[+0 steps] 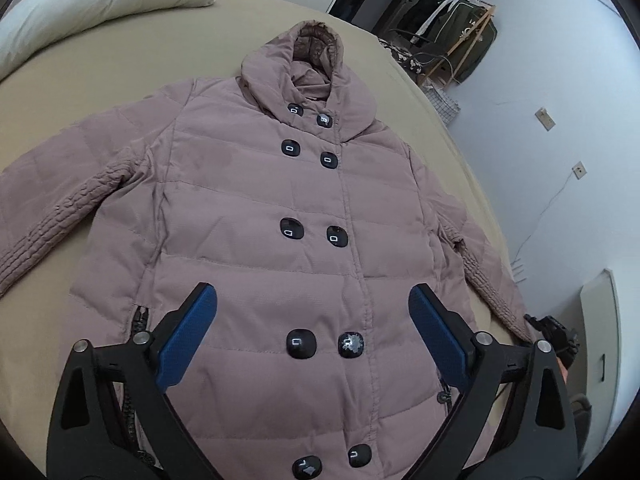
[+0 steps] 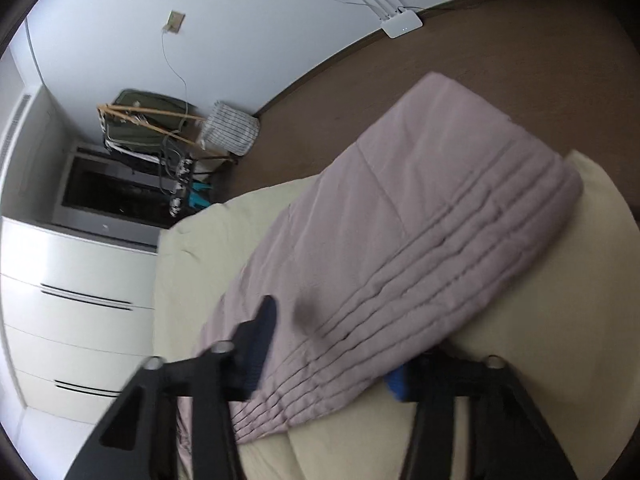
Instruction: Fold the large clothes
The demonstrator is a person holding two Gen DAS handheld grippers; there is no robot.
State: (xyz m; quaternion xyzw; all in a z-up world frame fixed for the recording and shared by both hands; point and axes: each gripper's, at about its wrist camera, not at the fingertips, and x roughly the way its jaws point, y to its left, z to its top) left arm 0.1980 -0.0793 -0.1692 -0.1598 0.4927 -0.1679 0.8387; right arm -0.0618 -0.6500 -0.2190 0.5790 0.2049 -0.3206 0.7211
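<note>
Your mauve quilted coat (image 1: 280, 208) lies flat, buttoned, on the beige bed (image 1: 100, 80); glossy black buttons (image 1: 292, 228), ribbed sleeve (image 2: 400, 264). L gripper (image 1: 313, 308) hovers over the hem w/ jaws spread; R gripper (image 2: 336, 348) pinches the sleeve's cuff end.

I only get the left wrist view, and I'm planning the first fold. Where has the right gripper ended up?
Observer: The right gripper is at the end of a ribbed sleeve, which runs between its fingers.
Operator: Is it clamped on the fabric yet?
Observer: I can't tell. One finger lies over the fabric, and the other finger's blue pad peeks out from under the sleeve's edge.
</note>
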